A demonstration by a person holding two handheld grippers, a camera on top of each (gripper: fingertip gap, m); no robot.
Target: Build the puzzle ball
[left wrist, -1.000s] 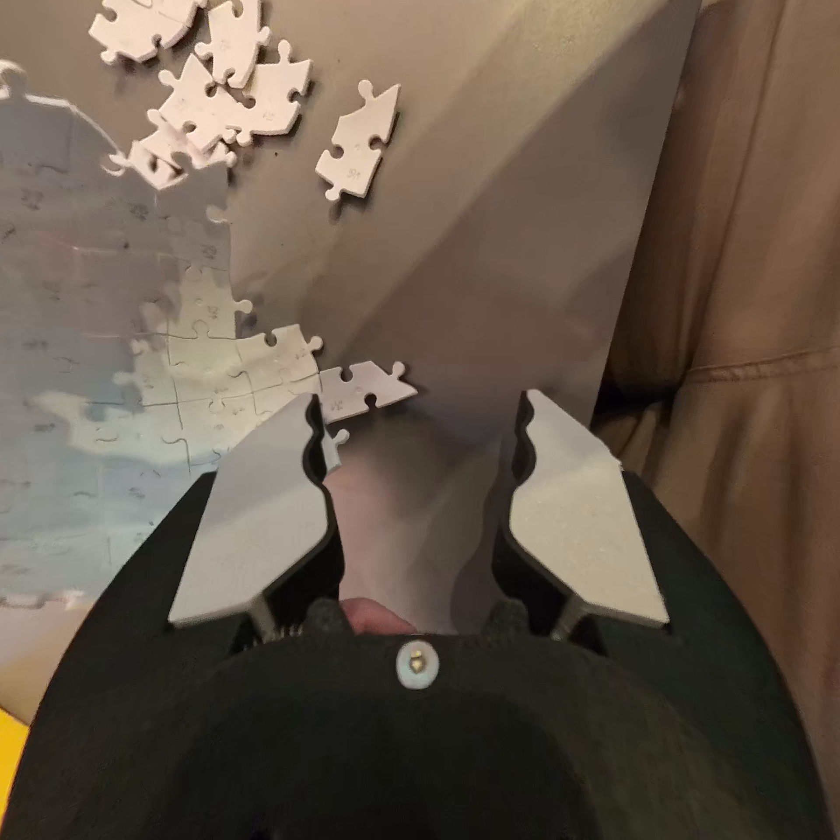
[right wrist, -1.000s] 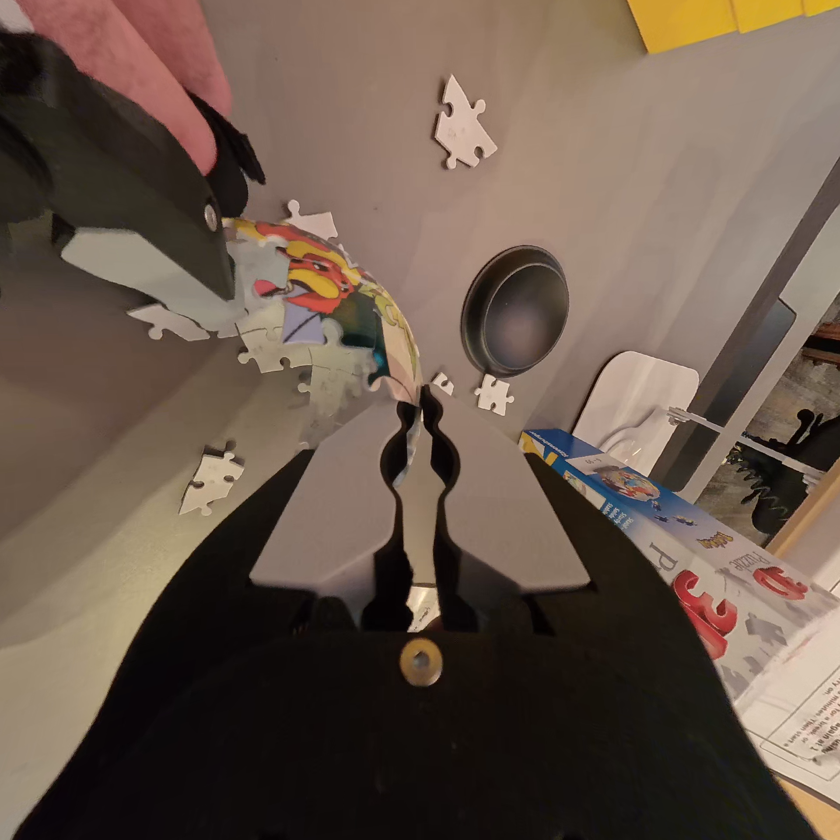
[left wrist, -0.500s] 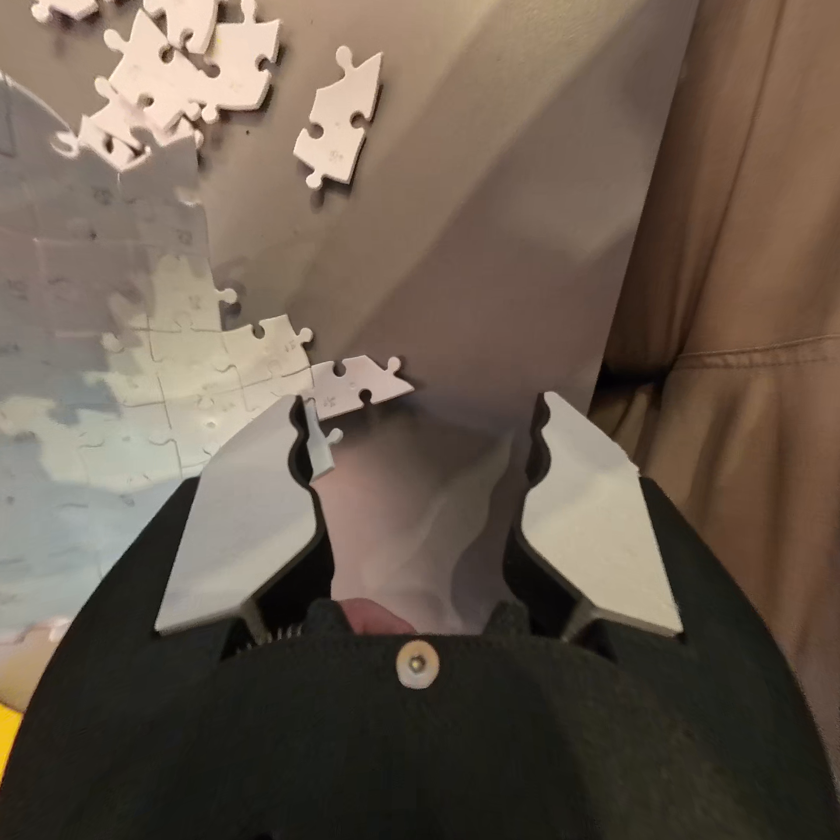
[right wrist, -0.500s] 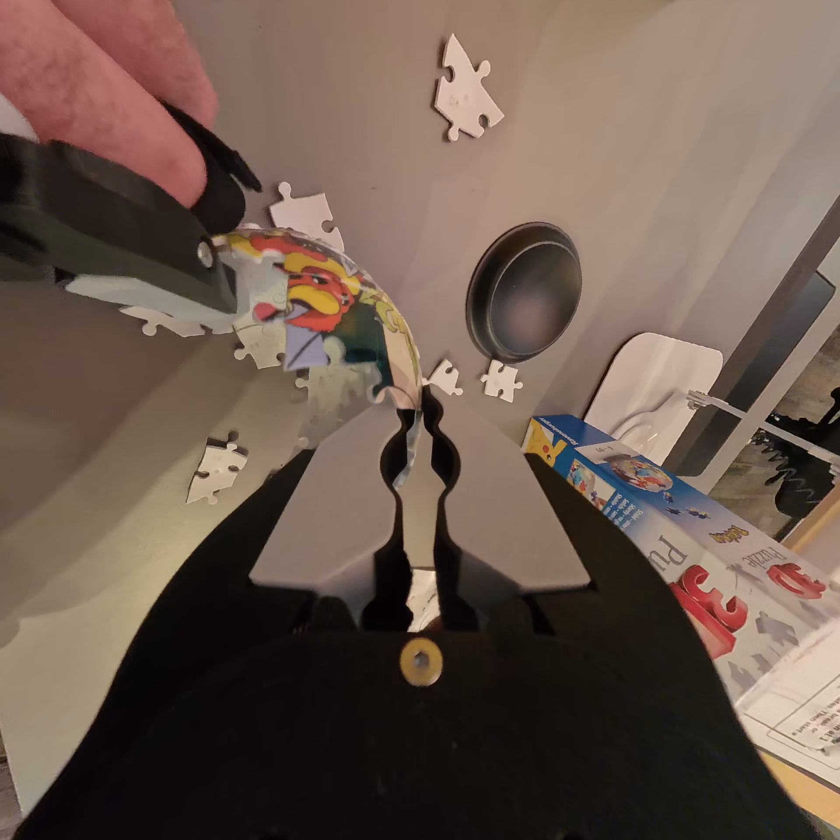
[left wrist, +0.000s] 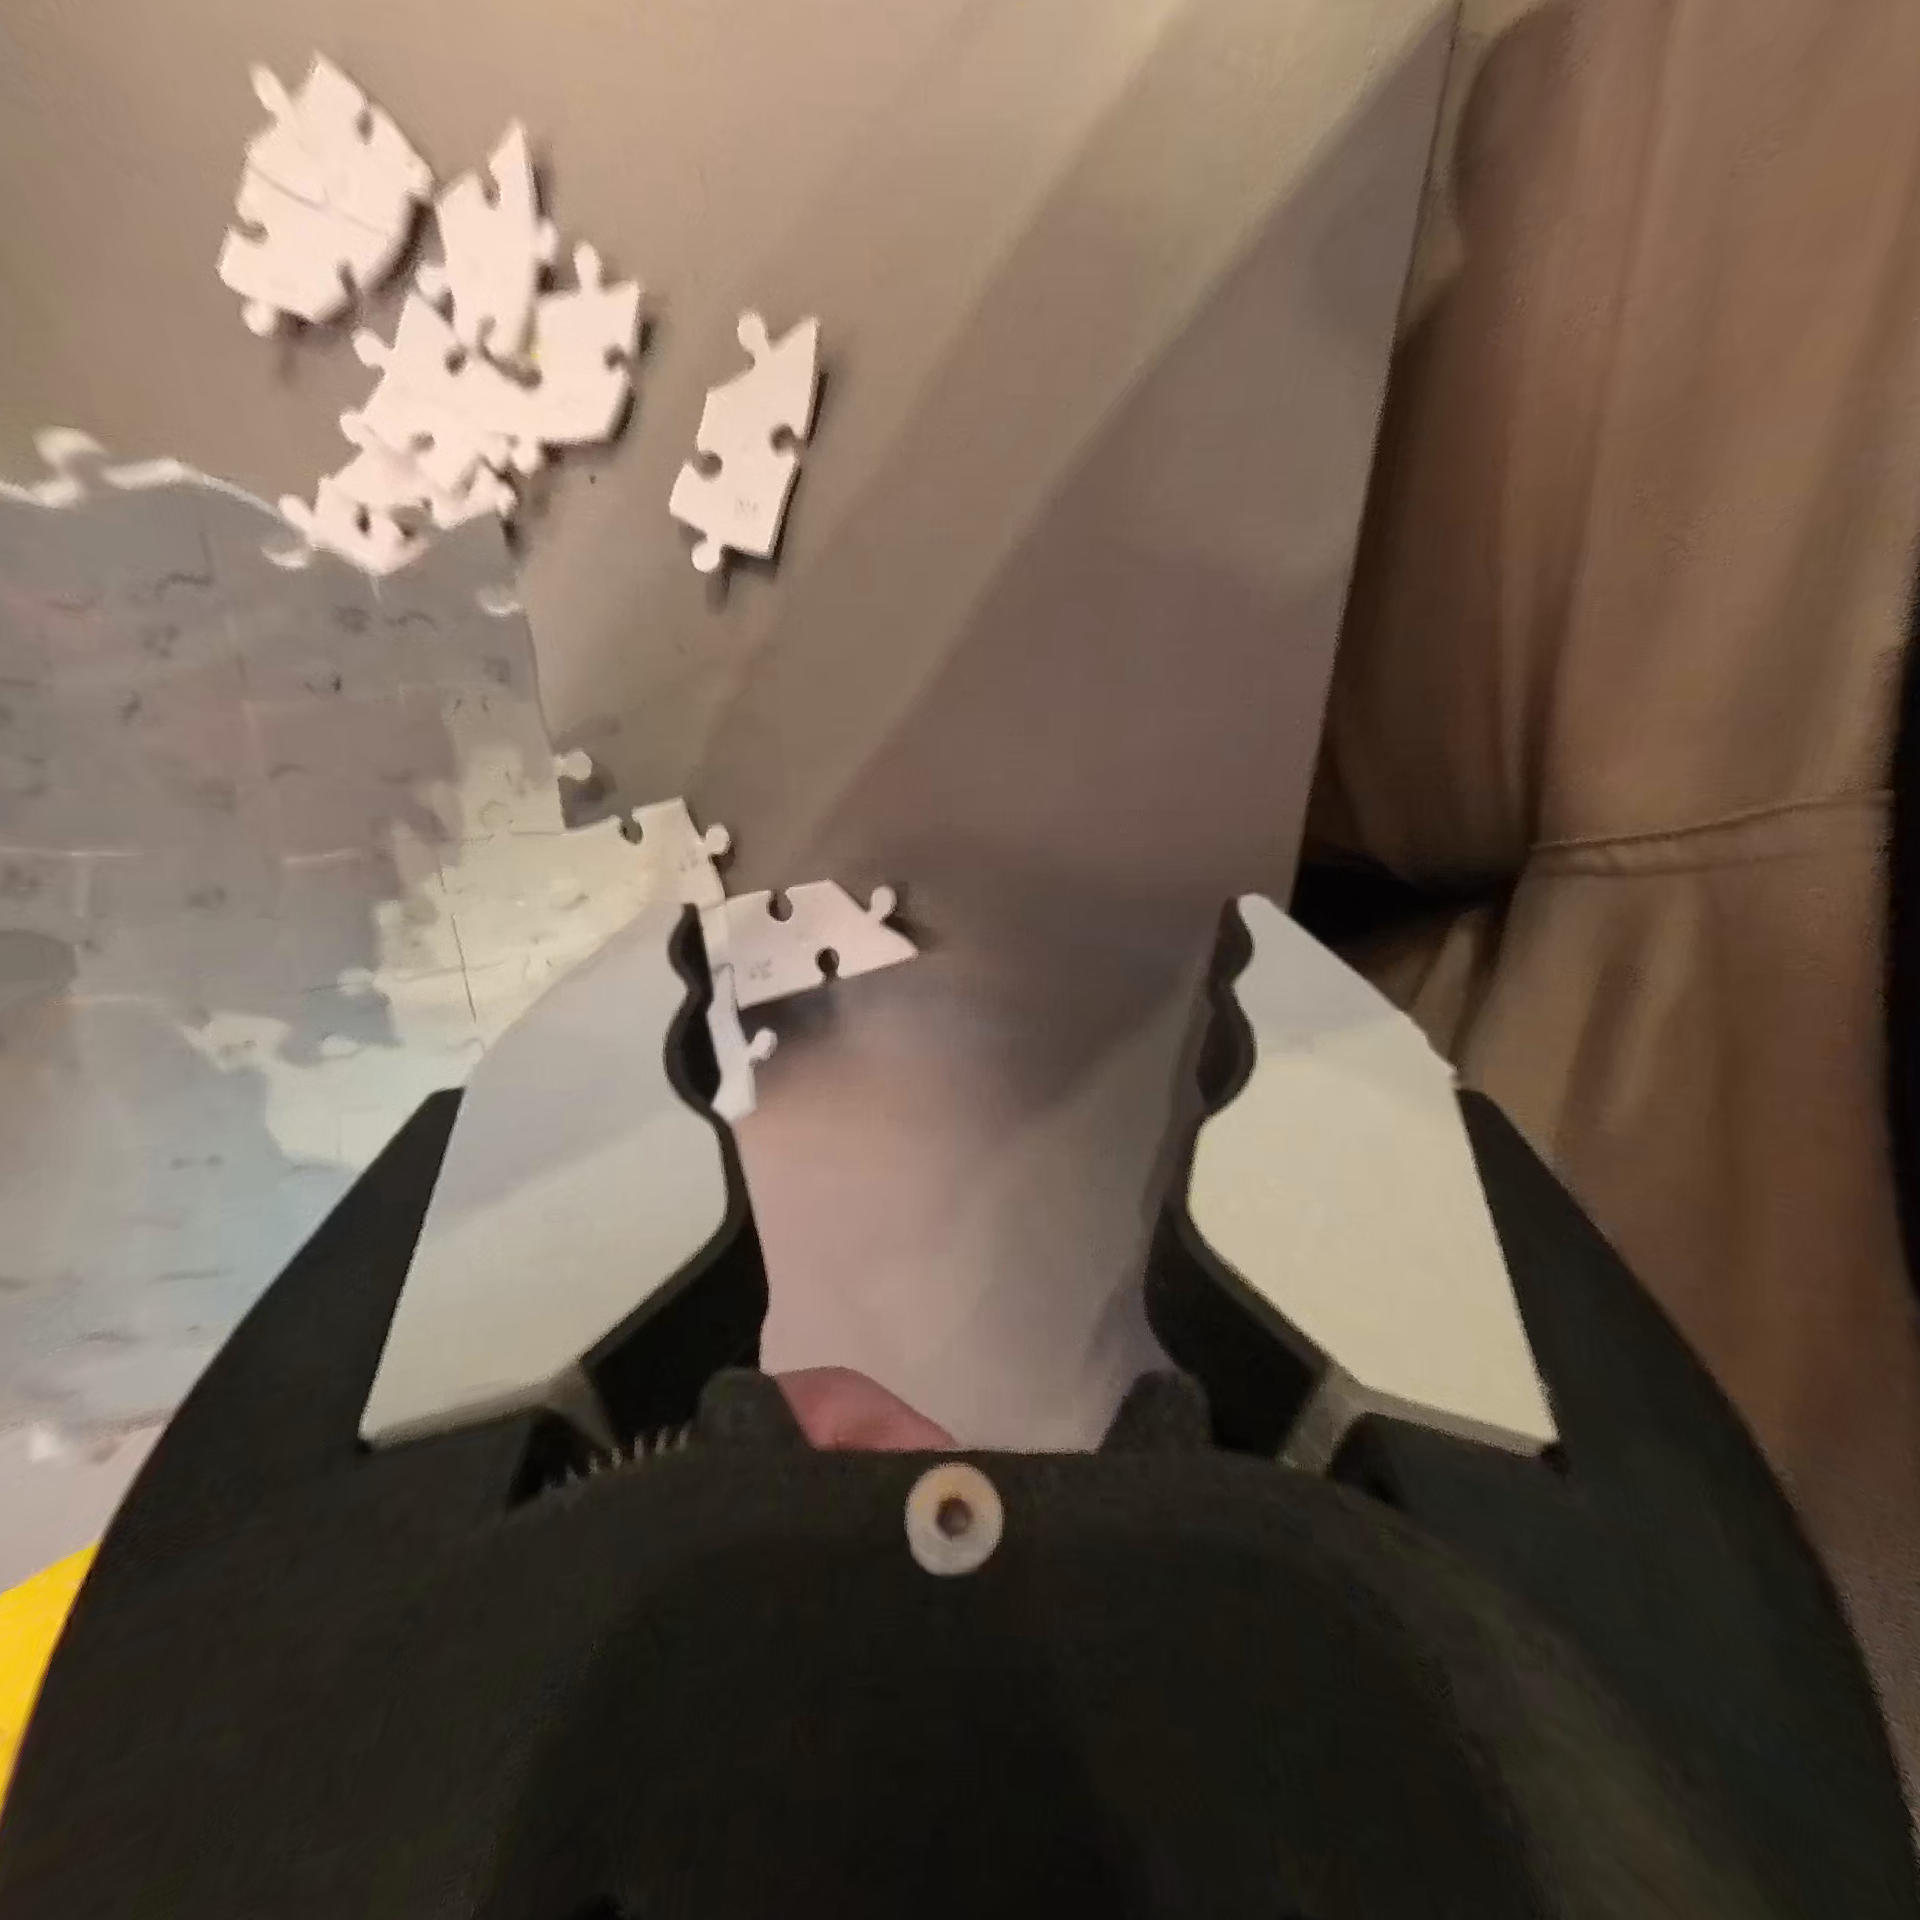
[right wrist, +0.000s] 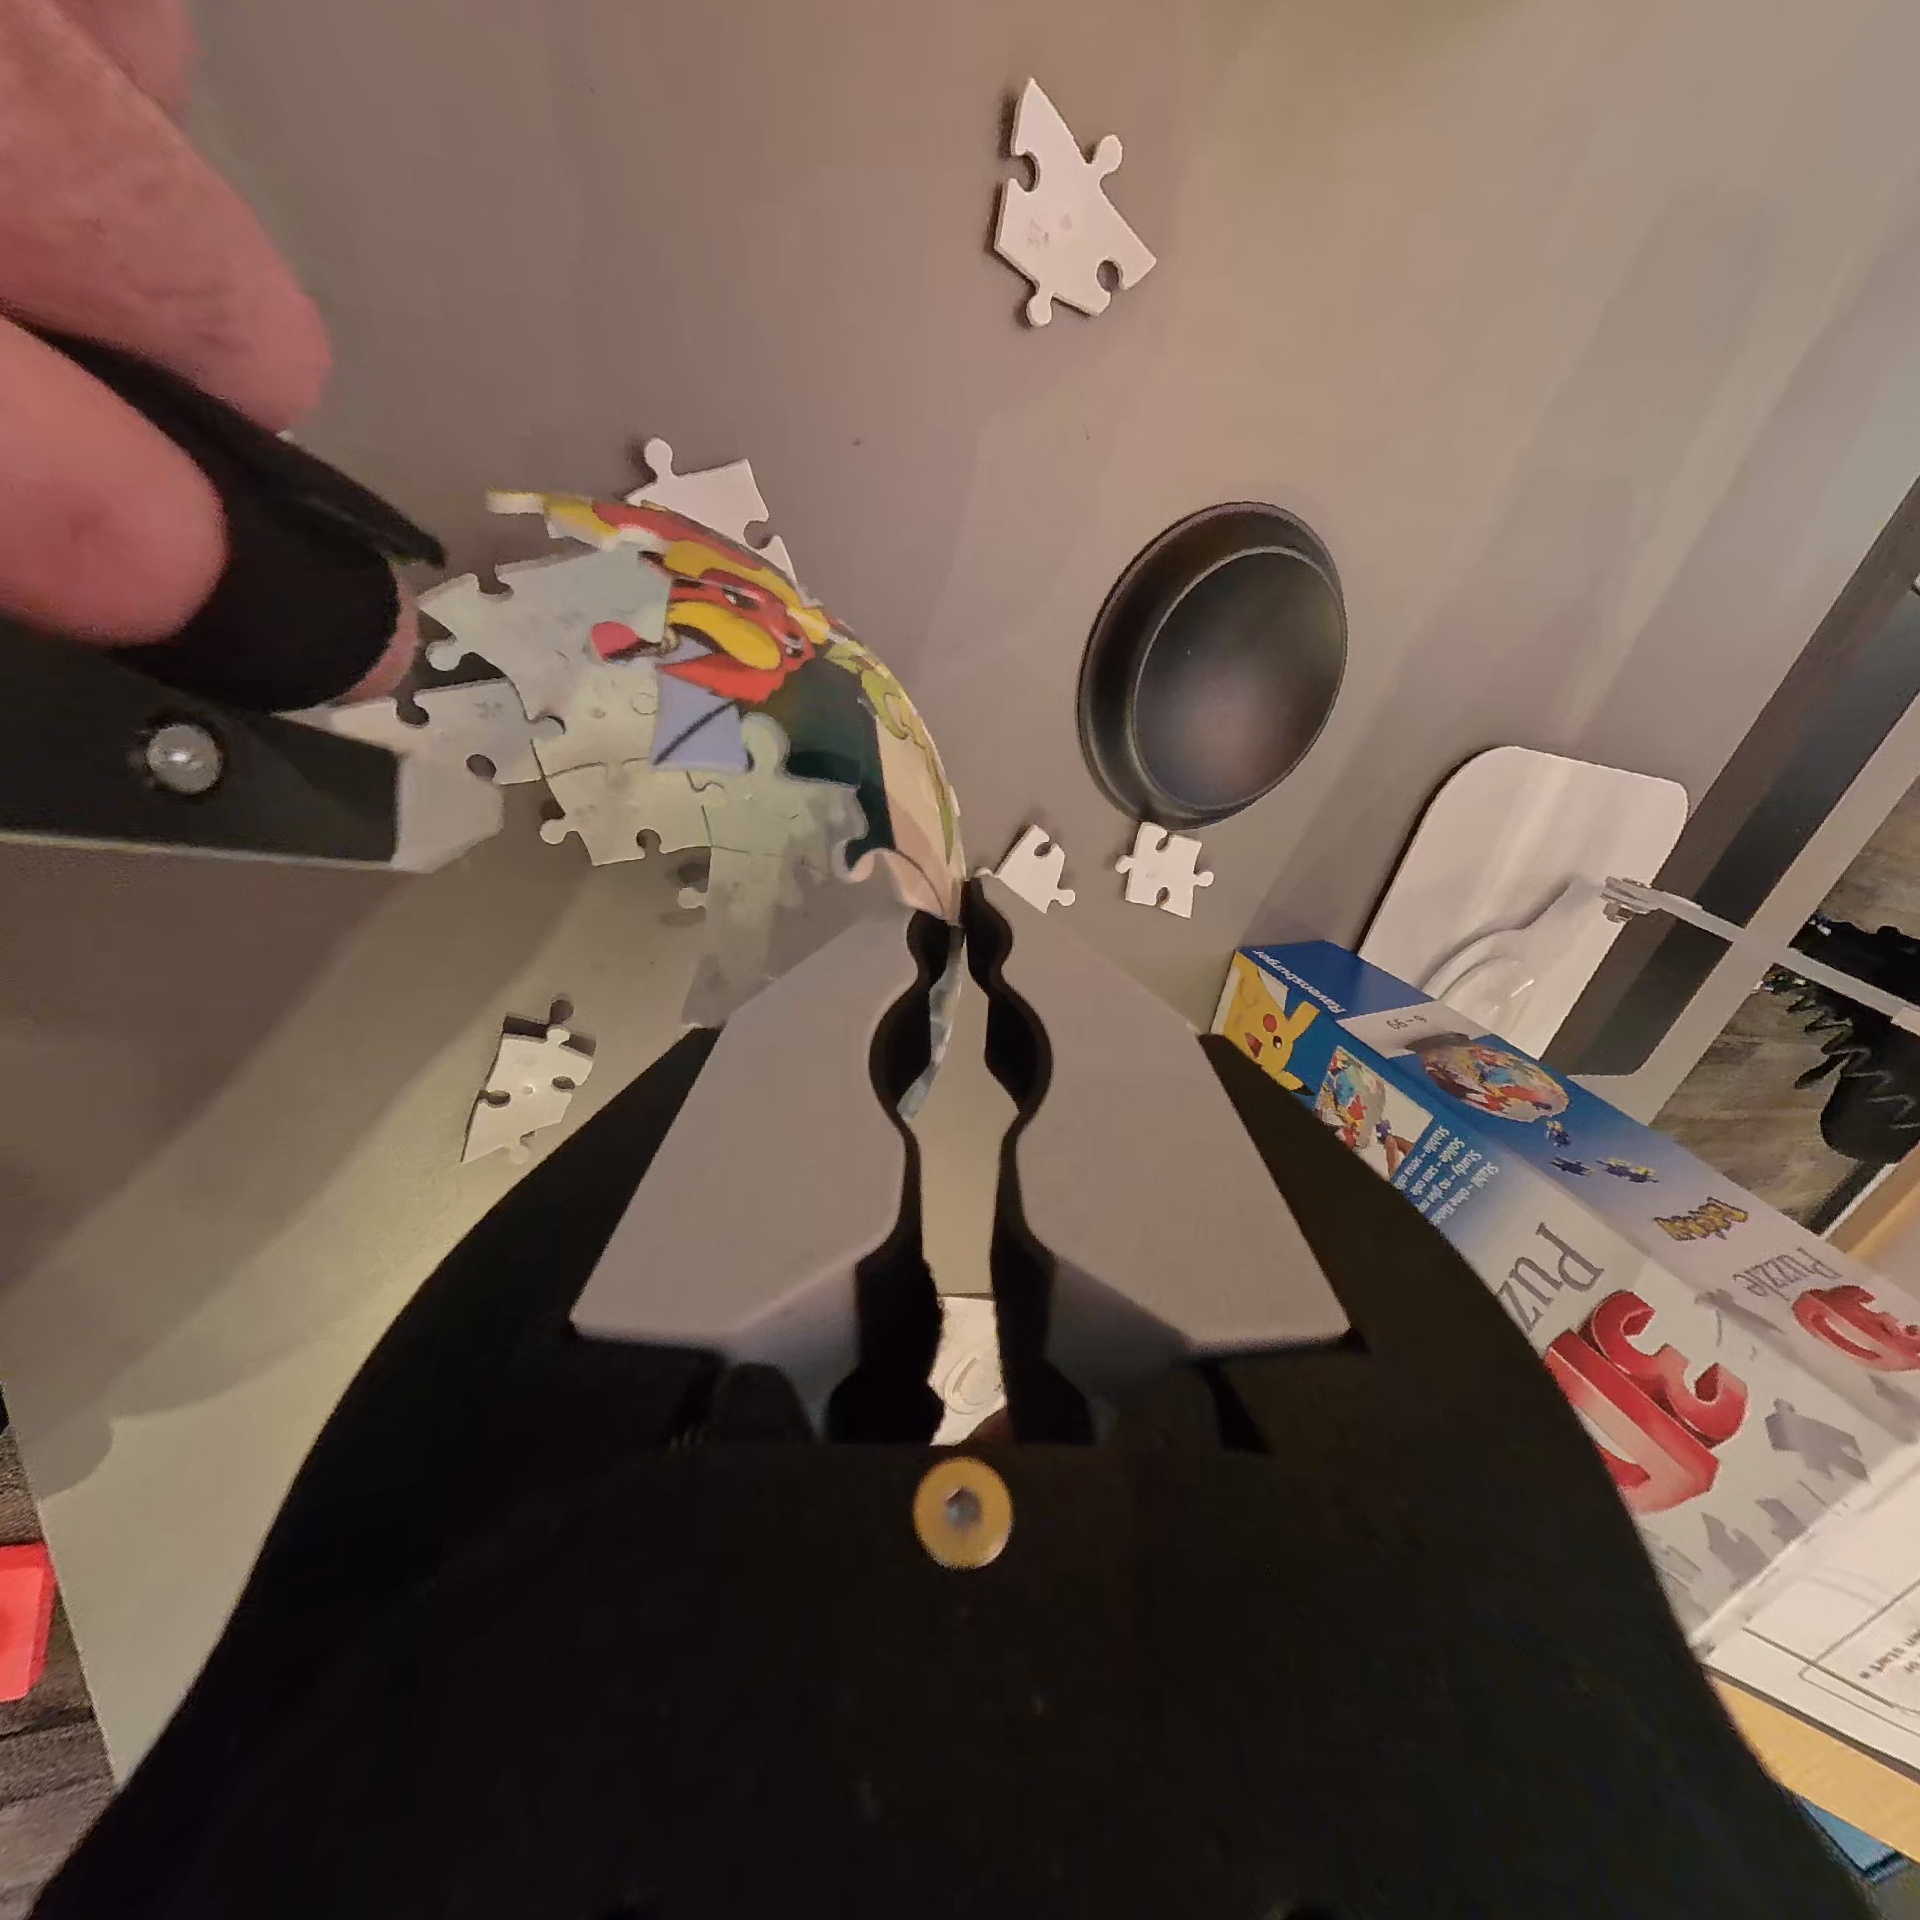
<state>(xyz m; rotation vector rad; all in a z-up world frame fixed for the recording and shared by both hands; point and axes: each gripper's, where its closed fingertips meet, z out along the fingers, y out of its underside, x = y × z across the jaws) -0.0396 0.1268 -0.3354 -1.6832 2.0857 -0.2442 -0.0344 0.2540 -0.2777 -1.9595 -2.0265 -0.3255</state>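
The partly built puzzle ball (right wrist: pixel 748 748) is a curved shell, colourful outside and pale inside. My right gripper (right wrist: pixel 948 904) is shut on its near rim and holds it above the grey table (right wrist: pixel 1455 364). My left gripper (left wrist: pixel 961 914) is open wide beside the shell's pale inner side (left wrist: pixel 260 831). One pale puzzle piece (left wrist: pixel 732 1039) stands on edge against its left finger. In the right wrist view the left gripper (right wrist: pixel 416 790) touches the shell's far edge, with a hand behind it.
Loose white pieces lie on the table (left wrist: pixel 748 457) (left wrist: pixel 457 343) (right wrist: pixel 1070 208) (right wrist: pixel 1034 868) (right wrist: pixel 1164 868) (right wrist: pixel 530 1081). A dark round bowl (right wrist: pixel 1210 665), a white plastic holder (right wrist: pixel 1538 883) and the blue puzzle box (right wrist: pixel 1558 1195) are at the right. A person's beige clothing (left wrist: pixel 1662 727) borders the table edge.
The left gripper has shifted along the shell's edge and stays open with the piece against its finger. The right gripper keeps its hold and the shell has turned slightly.
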